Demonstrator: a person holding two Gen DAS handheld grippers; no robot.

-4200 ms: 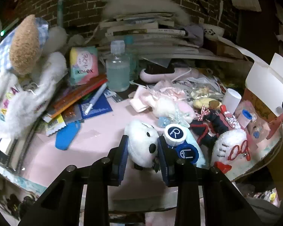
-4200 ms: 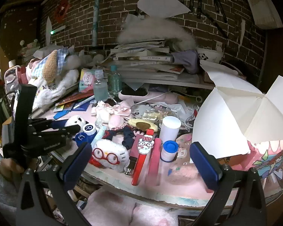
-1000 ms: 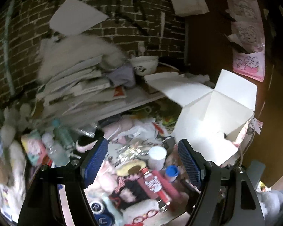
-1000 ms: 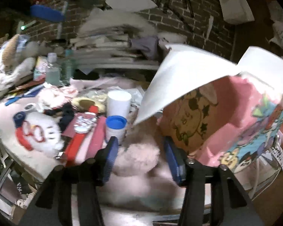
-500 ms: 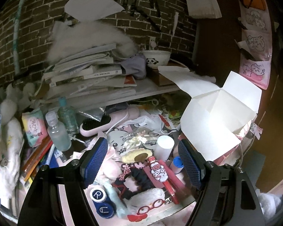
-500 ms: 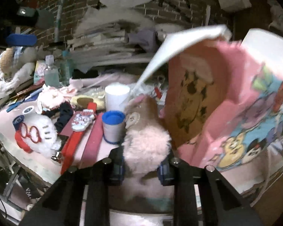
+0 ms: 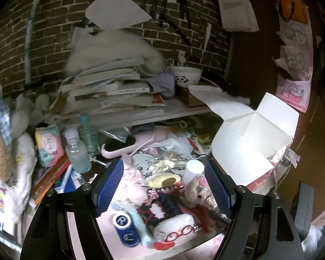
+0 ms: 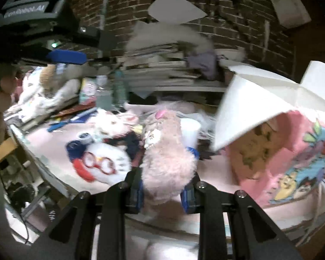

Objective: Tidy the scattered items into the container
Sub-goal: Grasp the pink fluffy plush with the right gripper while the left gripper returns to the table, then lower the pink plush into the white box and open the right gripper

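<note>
My right gripper (image 8: 163, 191) is shut on a fluffy pink plush toy (image 8: 165, 149), held upright just above the pink table. The same pink plush toy (image 7: 198, 191) shows in the left wrist view near the right blue pad. To its right stands the open cardboard box (image 8: 277, 151) with pink cartoon sides and raised white flaps (image 7: 249, 138). My left gripper (image 7: 163, 186) hovers open, high over the clutter, with nothing between its blue pads. Scattered below lie a white plush with red glasses (image 8: 104, 162), a white cup (image 7: 192, 170), a blue lens case (image 7: 124, 227) and dark hair ties (image 7: 162, 205).
A stack of books and papers (image 7: 110, 93) fills the shelf against the brick wall. Two clear bottles (image 7: 78, 151), a tissue pack (image 7: 47, 145) and a pink hairbrush (image 7: 130, 145) stand at the back left. A large white plush (image 7: 8, 169) lies at the left edge.
My right gripper closed on the pink plush and lifted it upright beside the box. My left gripper, which earlier held a white plush low on the table, now hangs open above it.
</note>
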